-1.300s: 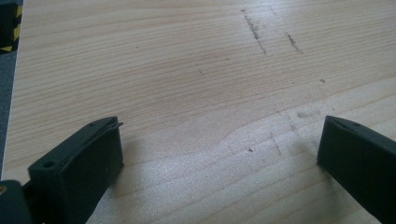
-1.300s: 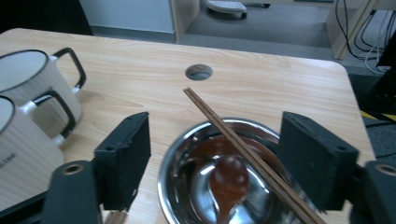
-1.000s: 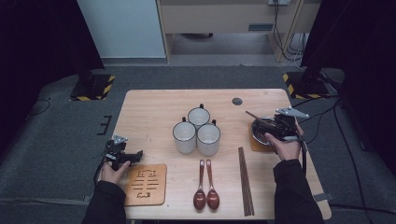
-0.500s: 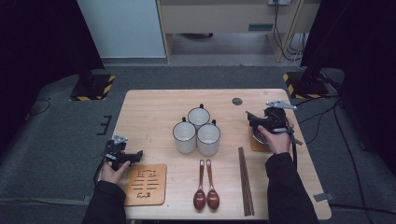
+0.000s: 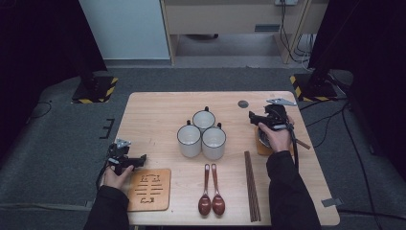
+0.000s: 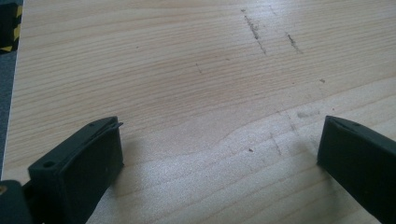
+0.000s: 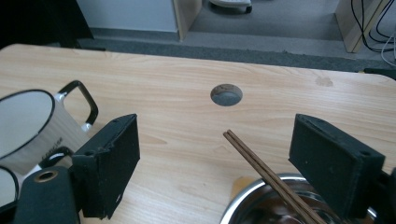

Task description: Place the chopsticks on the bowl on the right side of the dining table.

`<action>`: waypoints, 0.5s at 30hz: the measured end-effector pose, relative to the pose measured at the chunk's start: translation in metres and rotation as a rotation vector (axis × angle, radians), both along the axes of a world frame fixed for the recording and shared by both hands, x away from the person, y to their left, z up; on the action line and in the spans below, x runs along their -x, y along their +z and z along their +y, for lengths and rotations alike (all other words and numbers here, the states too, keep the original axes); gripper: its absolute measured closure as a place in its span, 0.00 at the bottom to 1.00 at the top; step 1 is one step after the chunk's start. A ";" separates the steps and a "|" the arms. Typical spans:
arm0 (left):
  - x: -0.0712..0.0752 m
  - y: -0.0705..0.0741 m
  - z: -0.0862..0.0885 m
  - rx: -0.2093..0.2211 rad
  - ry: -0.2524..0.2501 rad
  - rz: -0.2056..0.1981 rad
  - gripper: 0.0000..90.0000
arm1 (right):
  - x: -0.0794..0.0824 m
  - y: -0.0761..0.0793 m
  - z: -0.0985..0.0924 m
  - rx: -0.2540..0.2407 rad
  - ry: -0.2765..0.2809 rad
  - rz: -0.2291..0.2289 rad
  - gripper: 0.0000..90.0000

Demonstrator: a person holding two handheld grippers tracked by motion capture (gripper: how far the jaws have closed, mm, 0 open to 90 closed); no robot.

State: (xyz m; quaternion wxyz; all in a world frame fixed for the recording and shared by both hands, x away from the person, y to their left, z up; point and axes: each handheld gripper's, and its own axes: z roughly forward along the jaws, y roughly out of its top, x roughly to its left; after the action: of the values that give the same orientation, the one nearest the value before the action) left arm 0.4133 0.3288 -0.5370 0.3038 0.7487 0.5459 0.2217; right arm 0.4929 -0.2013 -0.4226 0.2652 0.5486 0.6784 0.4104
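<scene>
at lower left of the high view, the left gripper [image 5: 140, 158] rests on the table [image 5: 158, 110] beside a wooden trivet [image 5: 150, 189], jaws spread wide over bare wood. at centre stand three mugs [image 5: 203, 134]. at right, the right gripper [image 5: 253, 117] hovers, jaws spread, above a steel bowl [image 7: 261, 205] holding chopsticks [image 7: 261, 169].
</scene>
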 end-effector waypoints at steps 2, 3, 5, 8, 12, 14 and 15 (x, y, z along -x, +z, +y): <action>0.000 0.000 0.000 0.000 0.000 0.000 0.00 | -0.002 -0.002 0.001 -0.011 0.000 -0.003 0.18; 0.000 0.000 0.000 0.000 0.000 0.000 0.00 | -0.004 -0.004 0.002 -0.010 0.001 0.004 0.18; 0.000 0.000 0.000 0.000 0.000 0.000 0.00 | -0.006 -0.008 0.003 0.002 -0.001 0.011 0.18; 0.000 0.000 0.000 0.000 0.000 0.000 0.00 | -0.010 -0.013 0.004 -0.001 0.001 0.021 0.19; 0.000 0.000 0.000 0.000 0.000 0.000 0.00 | -0.015 -0.018 0.005 -0.011 -0.014 0.029 0.19; 0.000 0.000 0.000 0.000 0.000 0.000 0.00 | -0.018 -0.021 0.005 -0.014 -0.020 0.025 0.19; 0.000 0.000 0.000 0.000 0.000 0.000 0.00 | -0.019 -0.021 0.005 -0.016 -0.022 0.023 0.19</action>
State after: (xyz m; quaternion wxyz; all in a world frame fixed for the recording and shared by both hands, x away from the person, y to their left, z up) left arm 0.4133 0.3287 -0.5370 0.3038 0.7487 0.5459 0.2217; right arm 0.5117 -0.1967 -0.4438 0.2574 0.5631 0.6719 0.4065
